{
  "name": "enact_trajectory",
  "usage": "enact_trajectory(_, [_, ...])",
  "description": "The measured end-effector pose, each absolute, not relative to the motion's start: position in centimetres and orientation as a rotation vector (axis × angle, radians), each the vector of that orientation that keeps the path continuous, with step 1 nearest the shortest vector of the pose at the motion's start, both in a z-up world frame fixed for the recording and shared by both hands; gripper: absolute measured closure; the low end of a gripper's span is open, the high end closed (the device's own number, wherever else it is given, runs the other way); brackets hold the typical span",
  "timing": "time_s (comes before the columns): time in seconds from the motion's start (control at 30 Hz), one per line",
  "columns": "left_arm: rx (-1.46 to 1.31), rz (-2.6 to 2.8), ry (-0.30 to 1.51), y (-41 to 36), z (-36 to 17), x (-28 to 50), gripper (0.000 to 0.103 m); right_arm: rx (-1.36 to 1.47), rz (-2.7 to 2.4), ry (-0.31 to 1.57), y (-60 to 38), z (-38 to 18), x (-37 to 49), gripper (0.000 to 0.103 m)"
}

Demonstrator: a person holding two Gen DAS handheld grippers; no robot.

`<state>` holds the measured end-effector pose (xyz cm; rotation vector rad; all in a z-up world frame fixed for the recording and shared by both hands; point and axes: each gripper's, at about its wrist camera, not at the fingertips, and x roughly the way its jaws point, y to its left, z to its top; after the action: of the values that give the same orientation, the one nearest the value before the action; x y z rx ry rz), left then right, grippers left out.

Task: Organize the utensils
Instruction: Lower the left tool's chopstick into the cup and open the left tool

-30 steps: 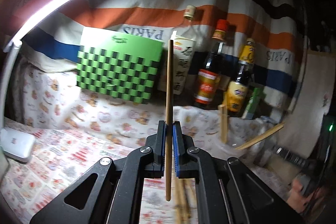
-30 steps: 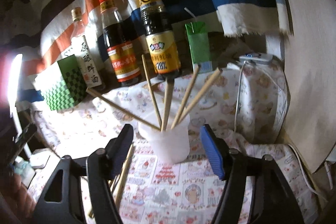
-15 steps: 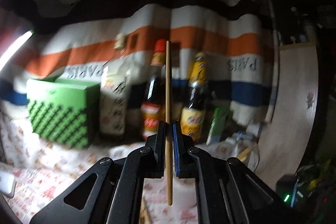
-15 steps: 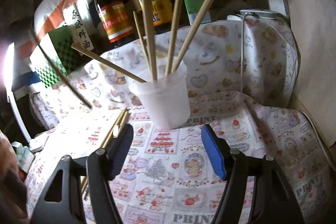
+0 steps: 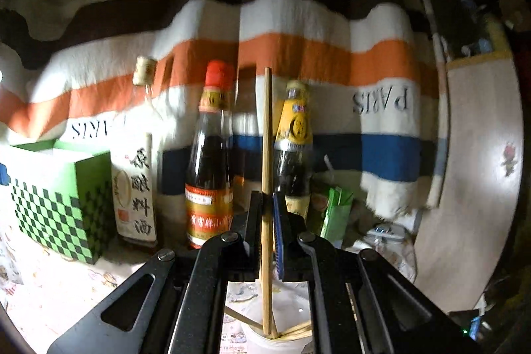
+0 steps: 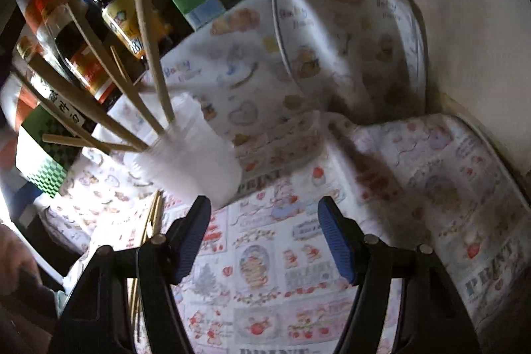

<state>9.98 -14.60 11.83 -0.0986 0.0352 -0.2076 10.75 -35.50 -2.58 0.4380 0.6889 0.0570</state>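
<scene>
Chopstick (image 5: 267, 155), pale slender wood, stands upright, pinched in the left claw (image 5: 266, 231), its lower tip inside the white cup (image 5: 262, 340) among other slanting sticks. Right claw (image 6: 264, 238) gapes empty beside that cup on the desk (image 6: 282, 287).

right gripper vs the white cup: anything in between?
Nothing. In the right wrist view, only bare printed tablecloth lies between the open right gripper and the white cup, which stands just beyond its left finger.
</scene>
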Motion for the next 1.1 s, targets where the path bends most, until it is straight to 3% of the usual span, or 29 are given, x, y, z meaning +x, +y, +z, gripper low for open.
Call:
enact_trajectory(0.3, [-0.049,-0.185,0.076,-16.6,9.5,12.7,0.097,0.364,0.074,0.666,-34.0,-2.3,10.5,0.038])
enact_trajectory(0.67, [0.048,-0.248,0.264,-17.3,5.0,14.2,0.097,0.357,0.063,0.653,-34.1,-2.1,10.4,0.038])
enact_trajectory(1.1, [0.043,-0.308,0.345,-16.7,4.6,14.4,0.097,0.365,0.057,0.658,-34.5,-2.1,10.6,0.038])
